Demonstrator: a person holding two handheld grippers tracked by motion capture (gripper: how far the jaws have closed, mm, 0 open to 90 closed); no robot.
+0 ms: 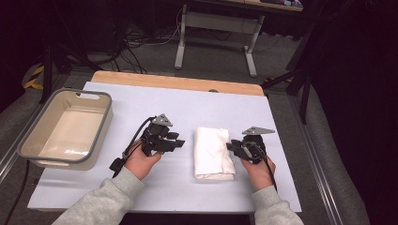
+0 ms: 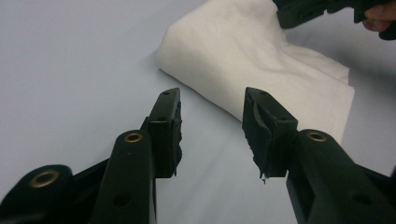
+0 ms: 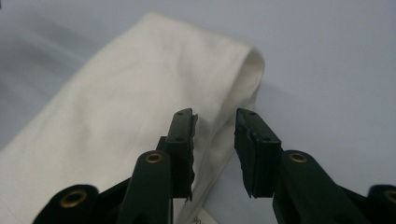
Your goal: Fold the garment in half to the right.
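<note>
Cloth, folded white, lies mid-bench with its long axis running twelve to six. Right gripper hangs just beside its three o'clock edge, fingers spread and empty; left gripper waits farther off at nine o'clock, fingers likewise spread.

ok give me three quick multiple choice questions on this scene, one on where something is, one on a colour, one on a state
1. Where is the bin?
A. left edge of the table
B. right edge
C. on the cloth

2. What colour is the folded cloth?
A. red
B. white
C. black

3. What is in the left gripper?
A. the cloth
B. the bin's rim
C. nothing

Answers:
1. A, it sits left of both hands in the high view.
2. B, it looks white in every view.
3. C, its jaws stand apart with only table between them.
</note>
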